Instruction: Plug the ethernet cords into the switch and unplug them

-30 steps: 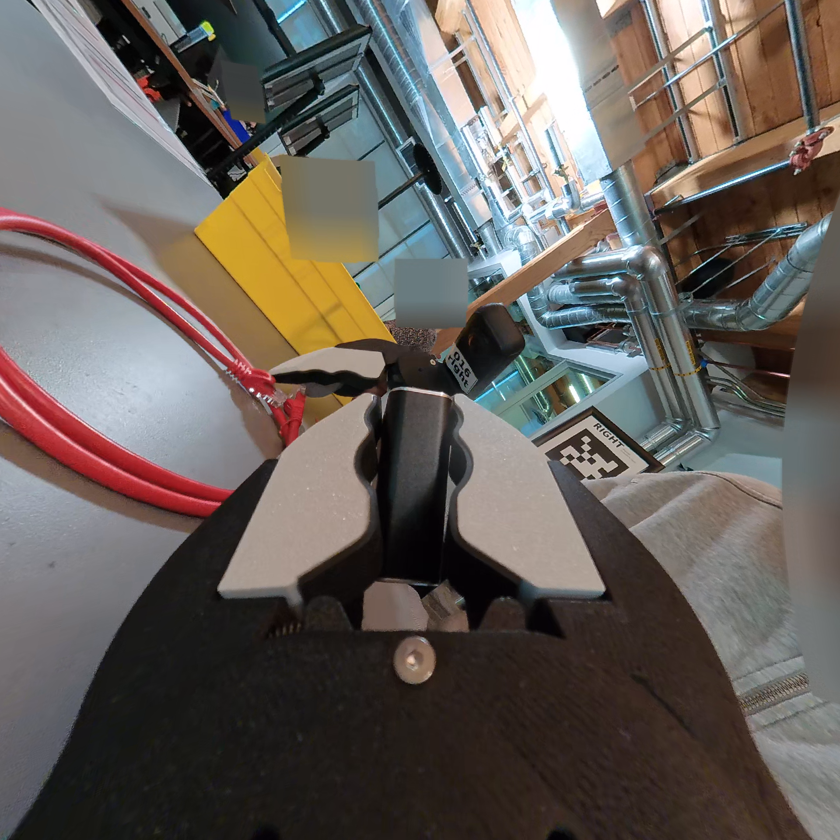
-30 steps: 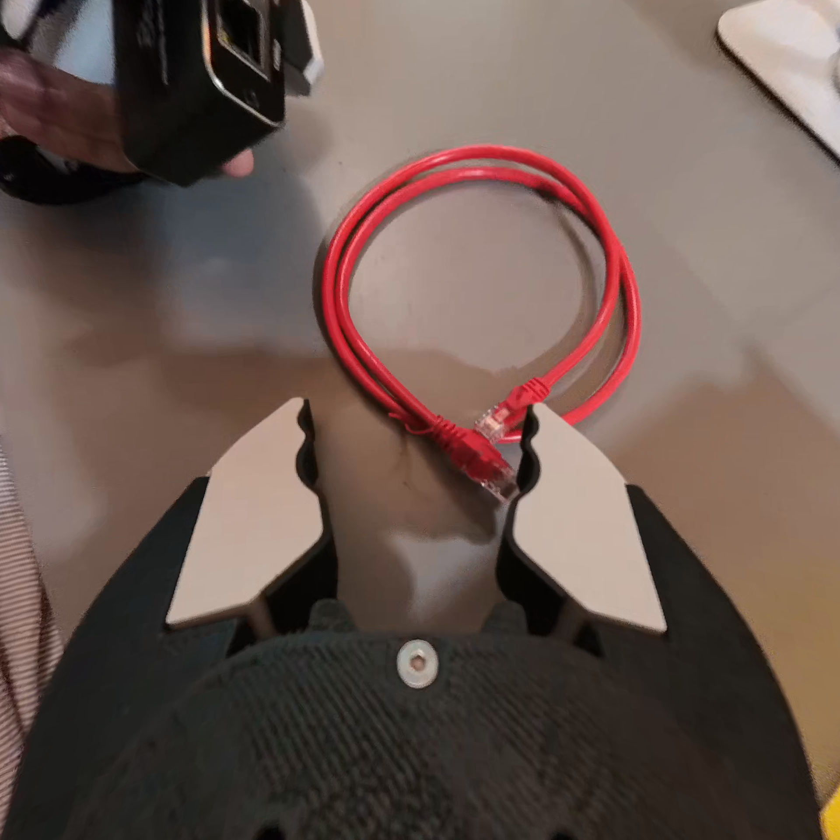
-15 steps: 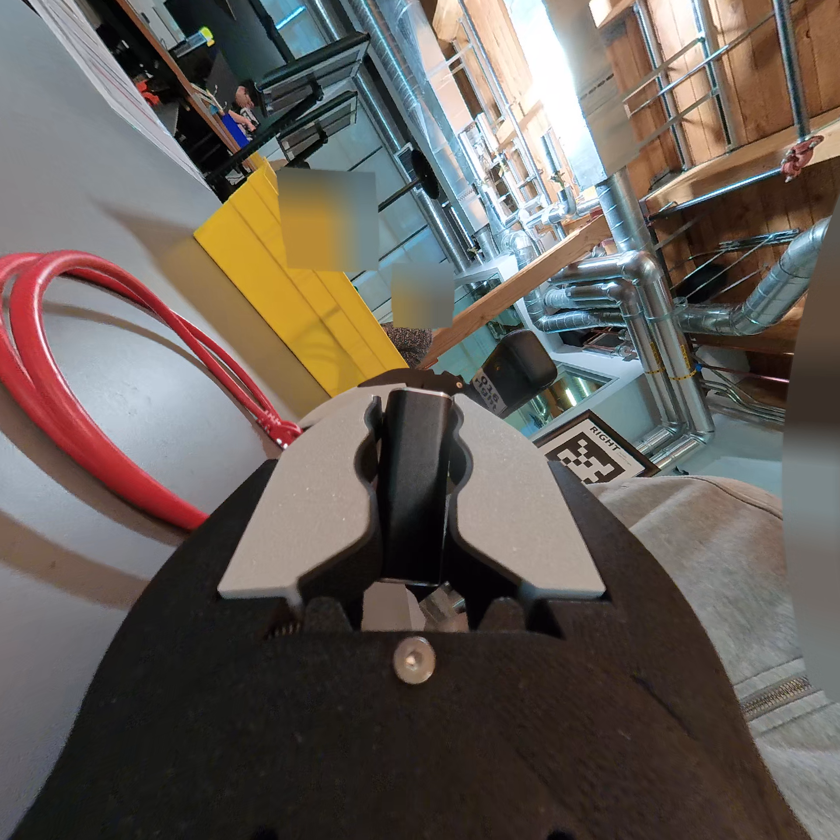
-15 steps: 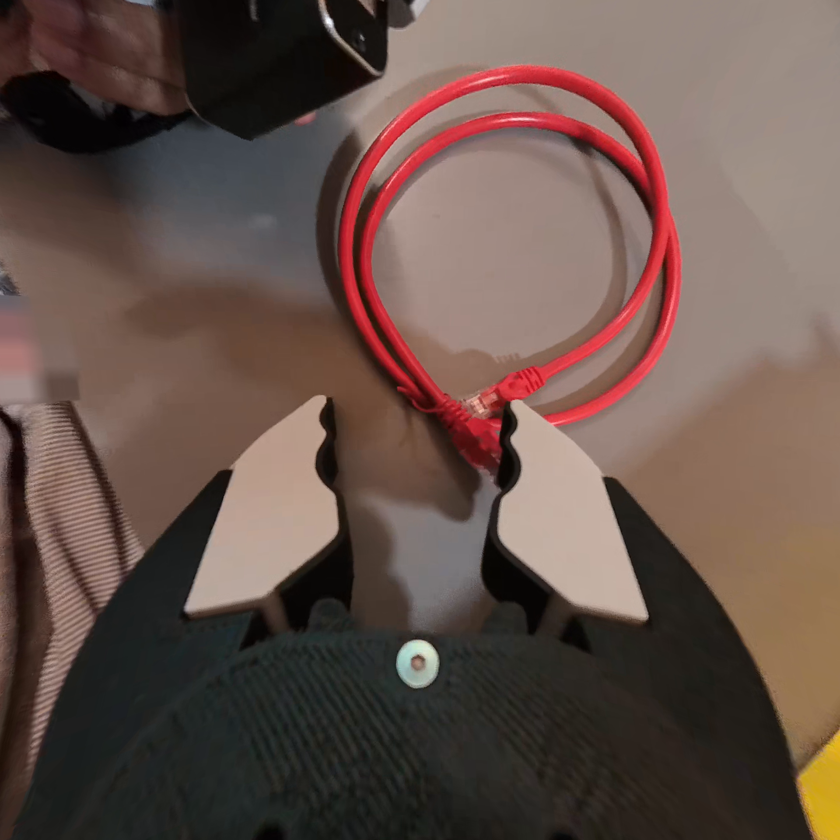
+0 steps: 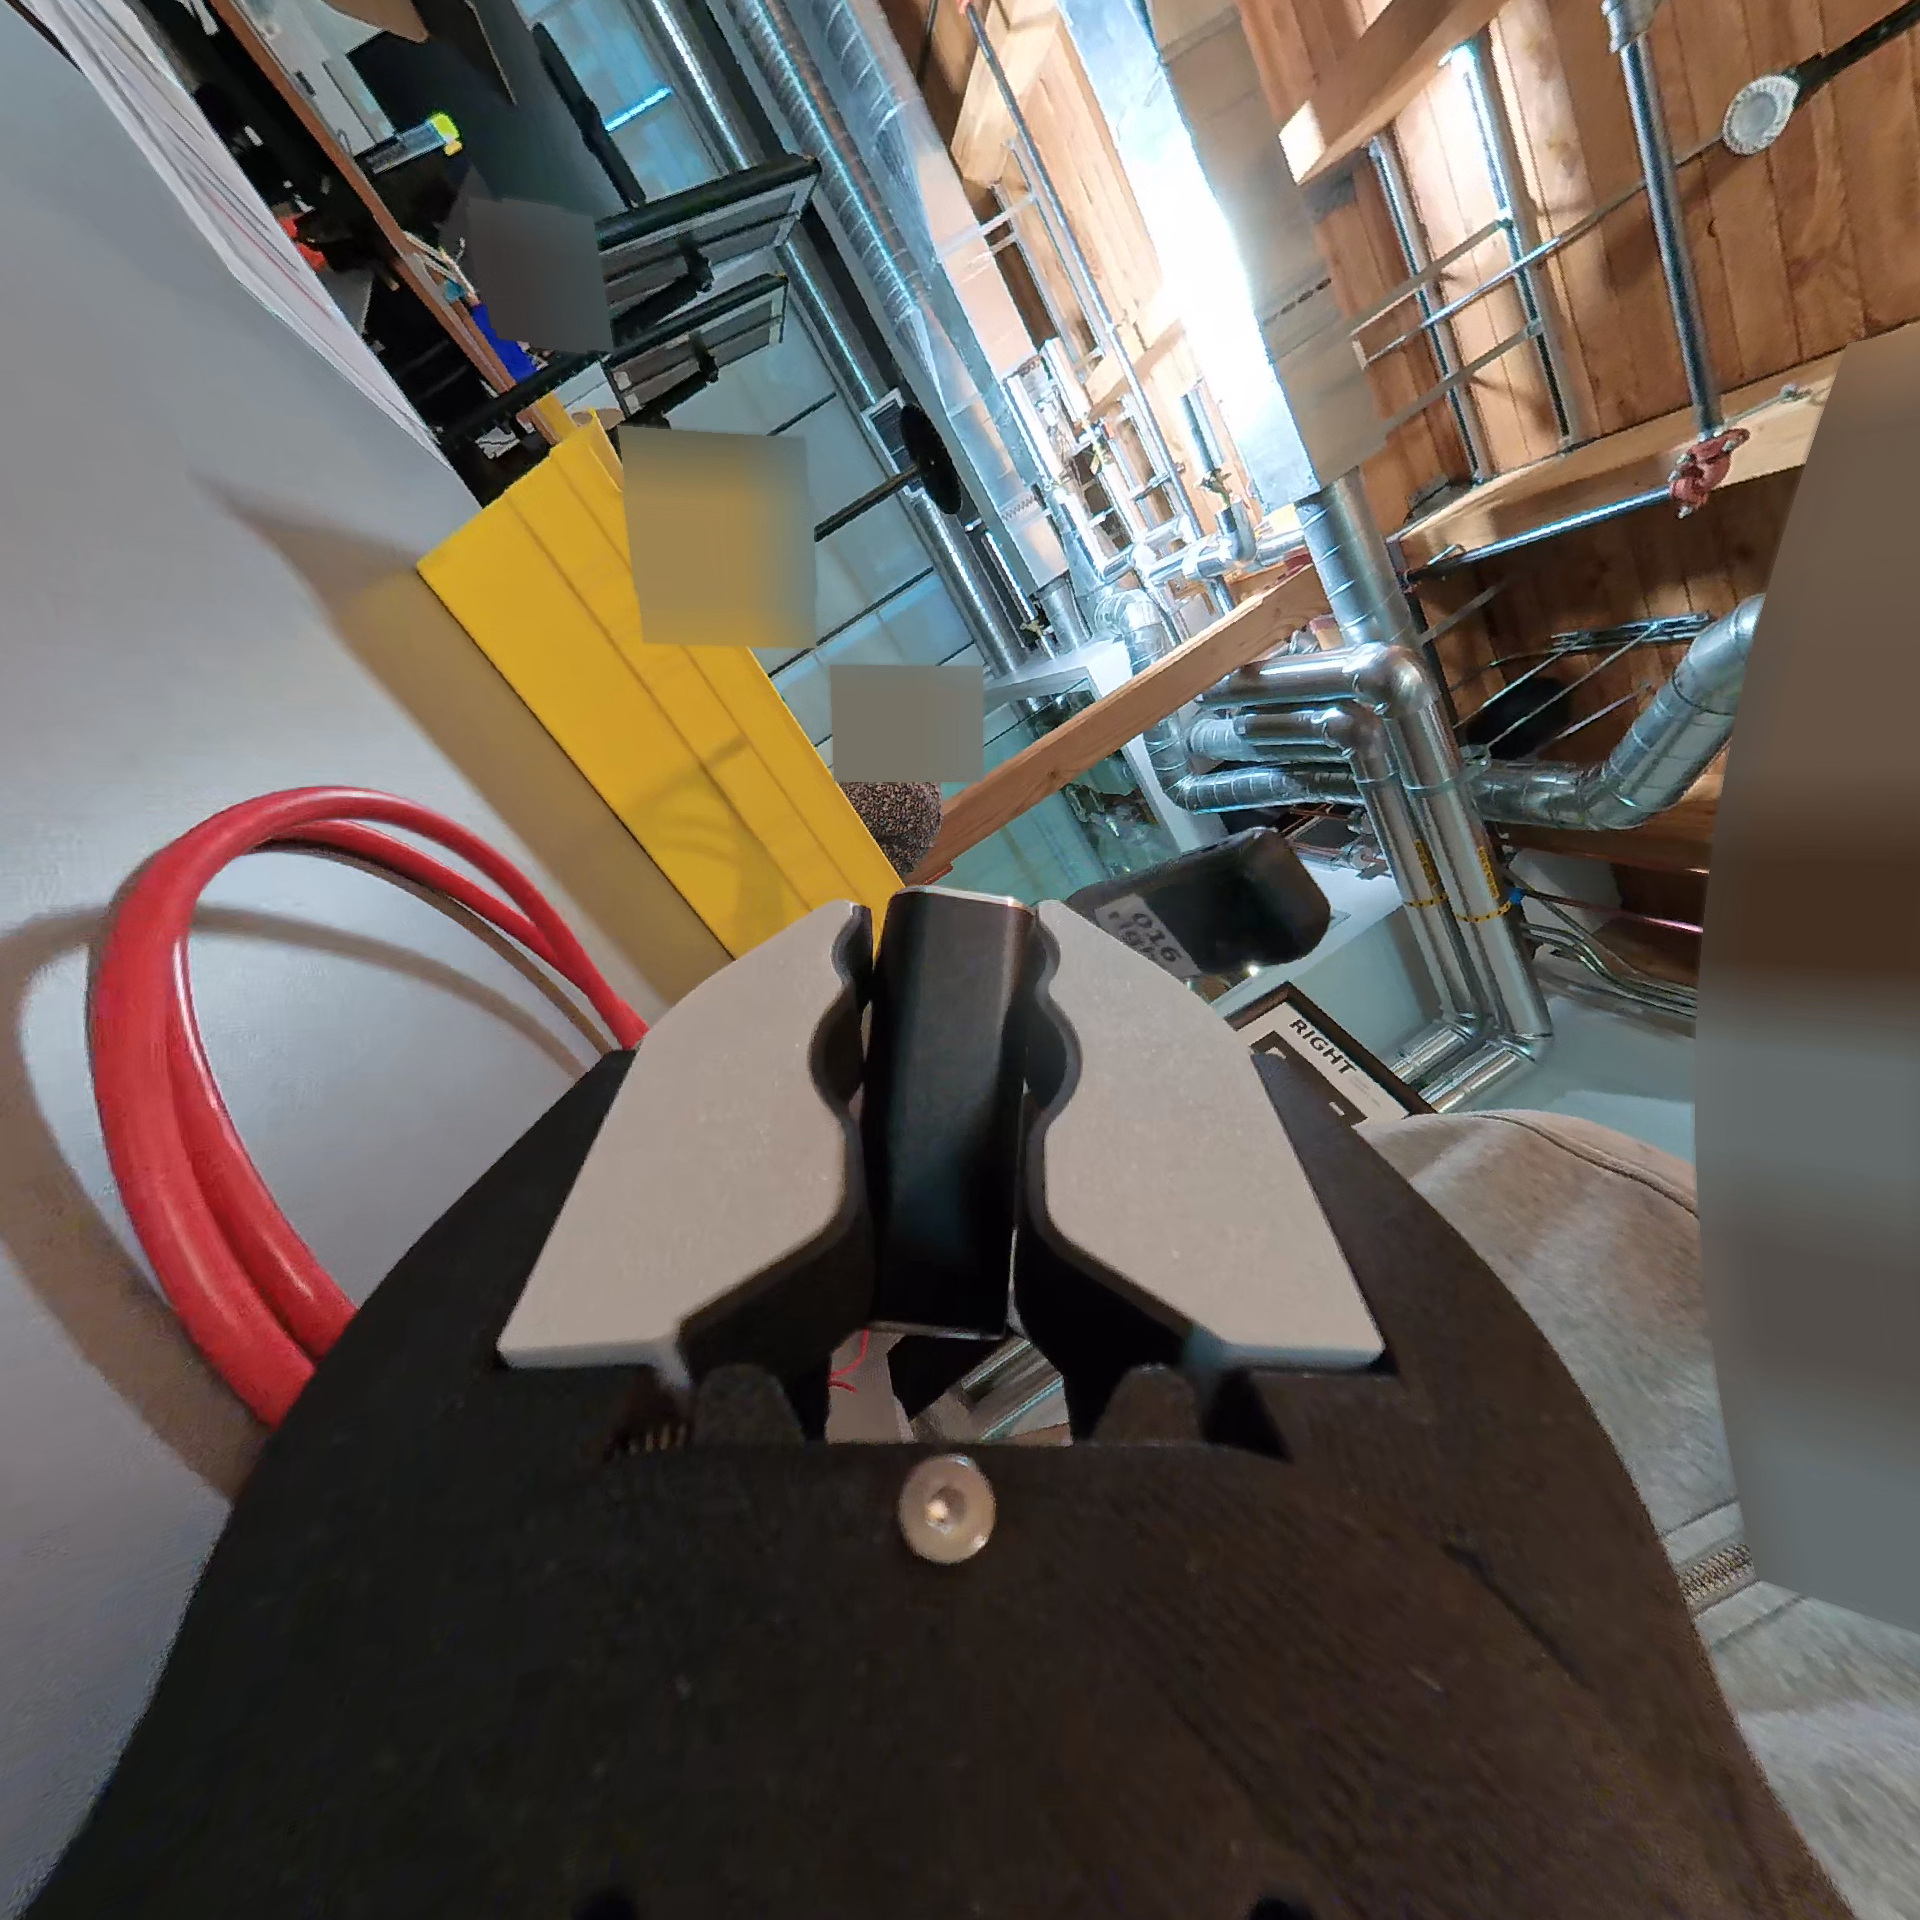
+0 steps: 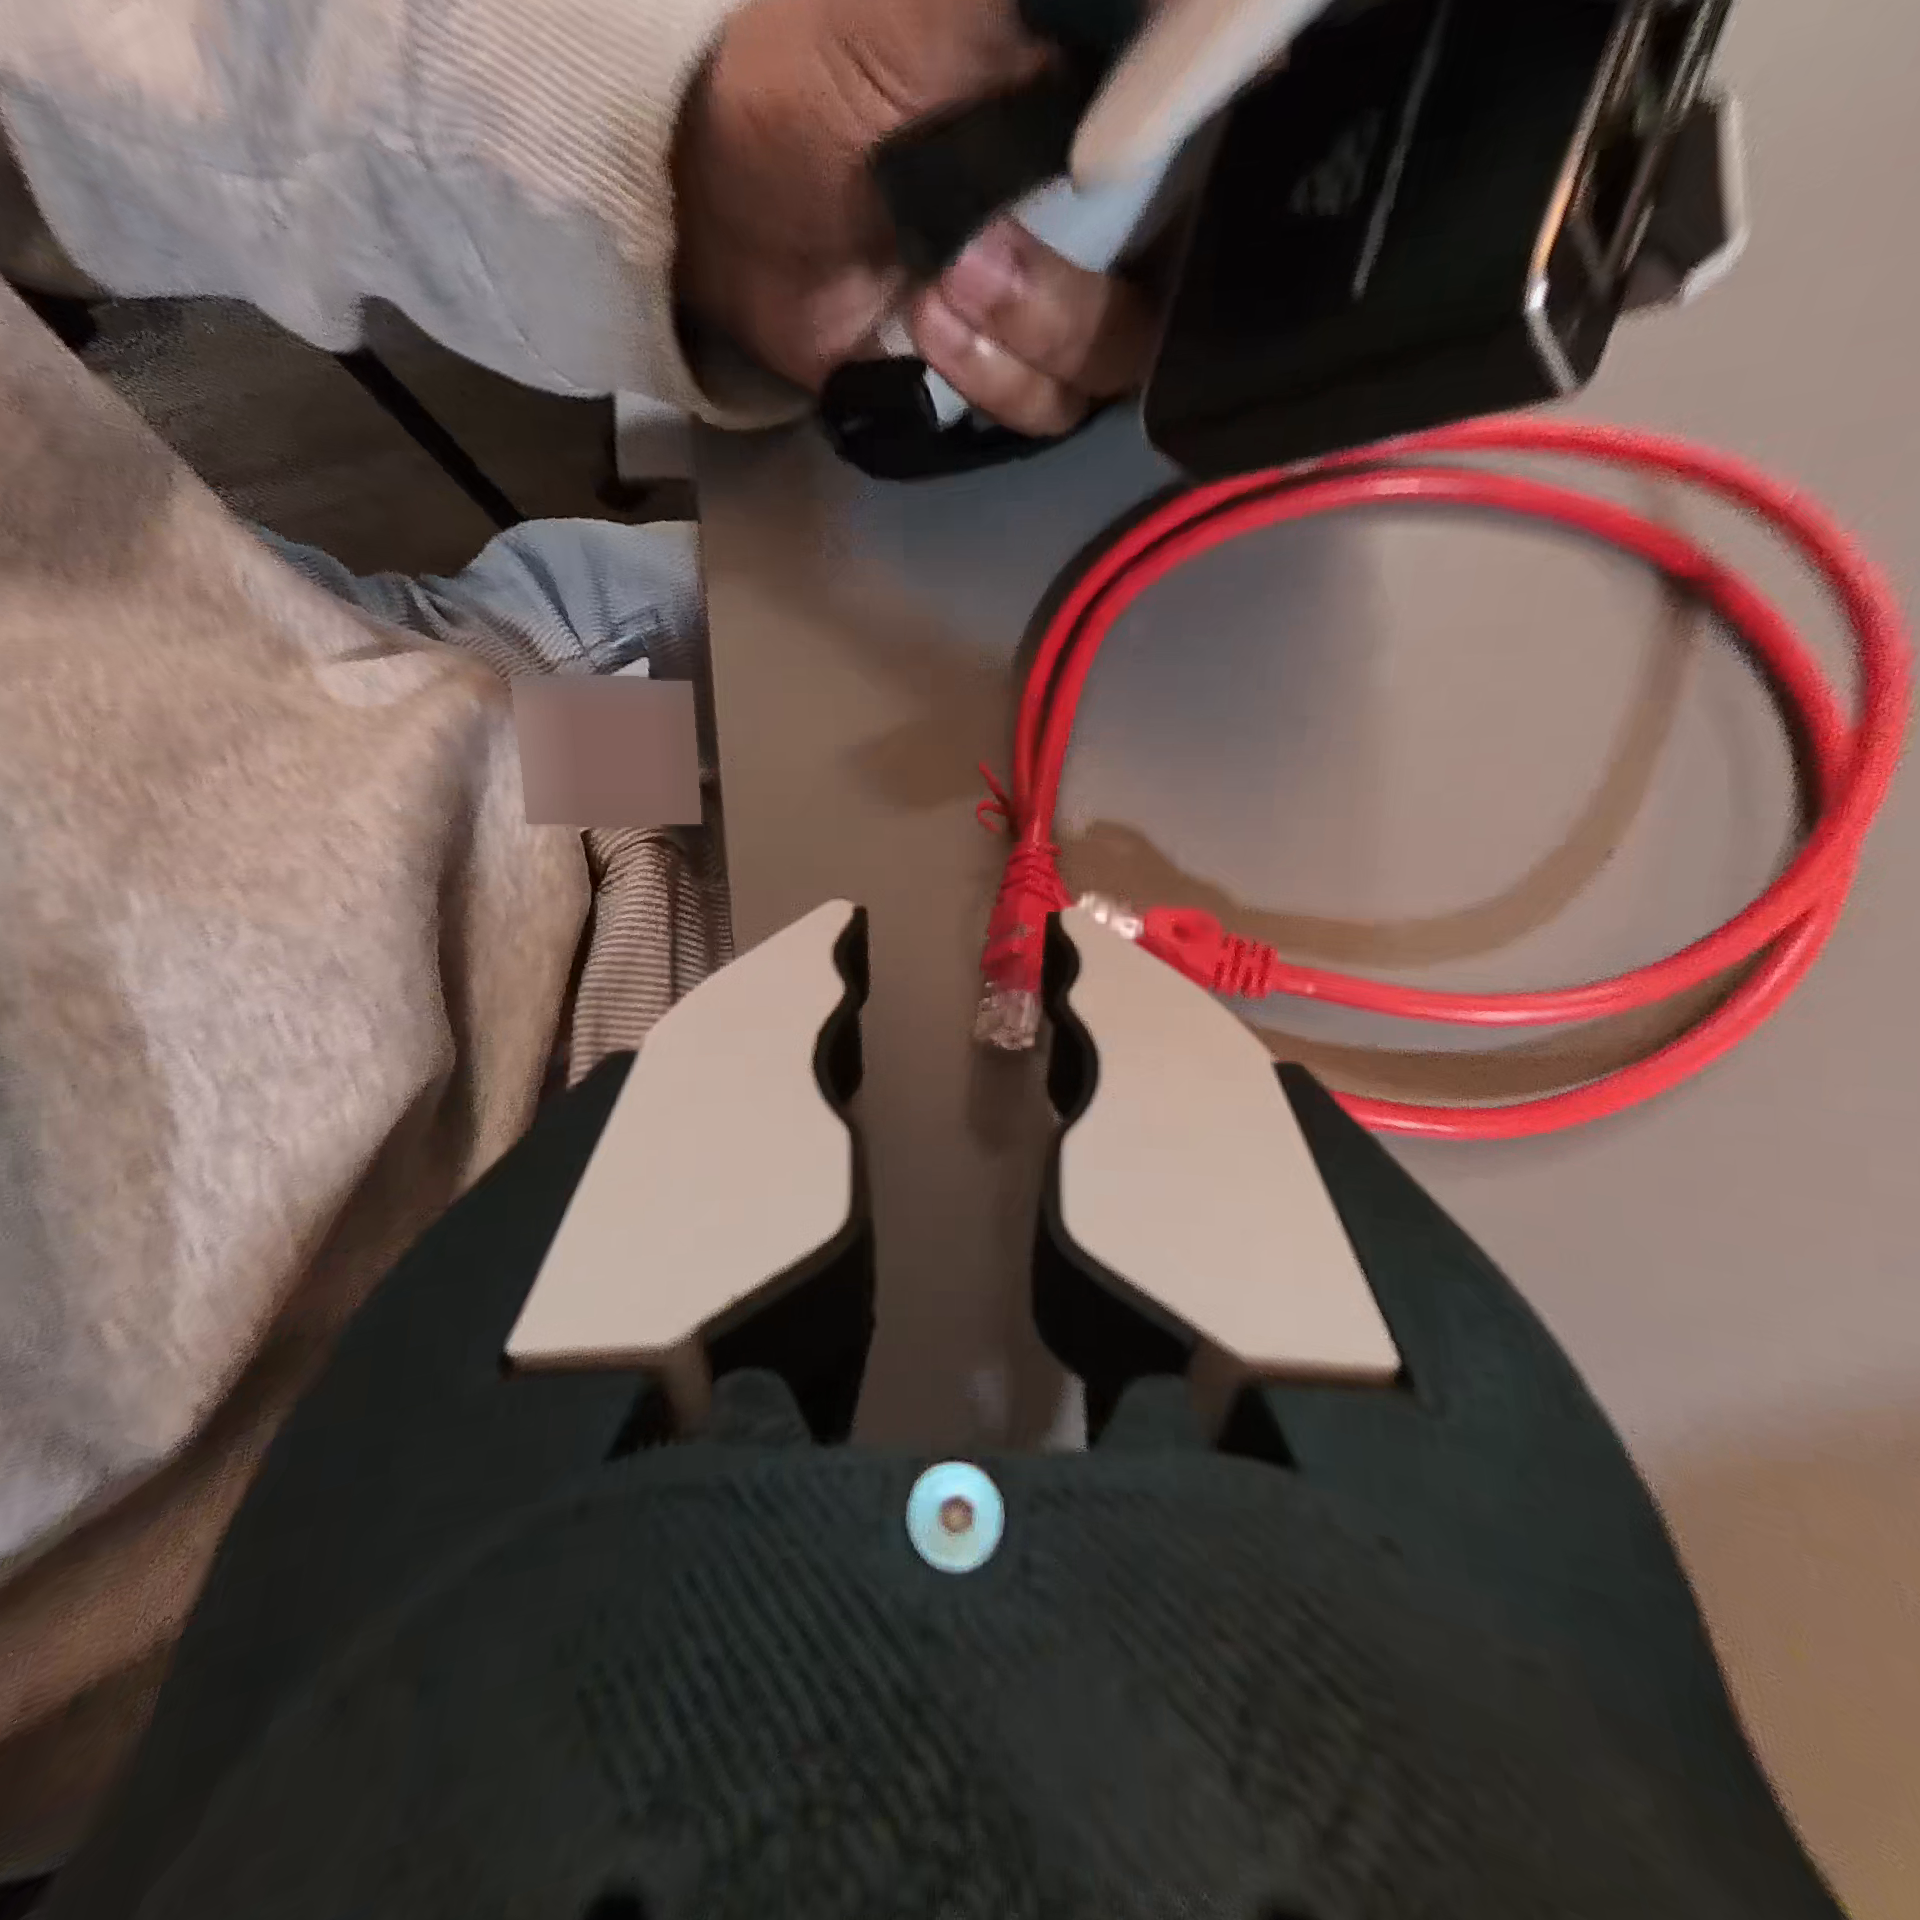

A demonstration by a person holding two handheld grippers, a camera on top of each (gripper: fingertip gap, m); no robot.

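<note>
My left gripper [image 5: 951, 914] is shut on a black switch [image 5: 940, 1122] and holds it on edge above the grey table. In the right wrist view the switch [image 6: 1371, 260] shows at the top right, gripped, with a hand [image 6: 831, 208] behind it. A red ethernet cord [image 6: 1849, 727] lies coiled on the table [image 6: 1351, 707]; it also shows in the left wrist view [image 5: 177, 1091]. My right gripper [image 6: 956, 914] is open, low over the table. One clear-tipped plug [image 6: 1010, 977] lies between its fingers, against the right one. The other plug [image 6: 1174, 935] lies just outside that finger.
The table's near edge [image 6: 712, 831] runs just left of my right gripper, with a person's beige clothing [image 6: 260, 883] beyond it. A yellow block [image 5: 623, 707] stands on the table behind the cord. Part of the right gripper's body [image 5: 1226, 914] shows past the switch.
My right gripper has swung left toward the table edge and narrowed its fingers, so one plug now lies between them. The left gripper has shifted with the switch still held.
</note>
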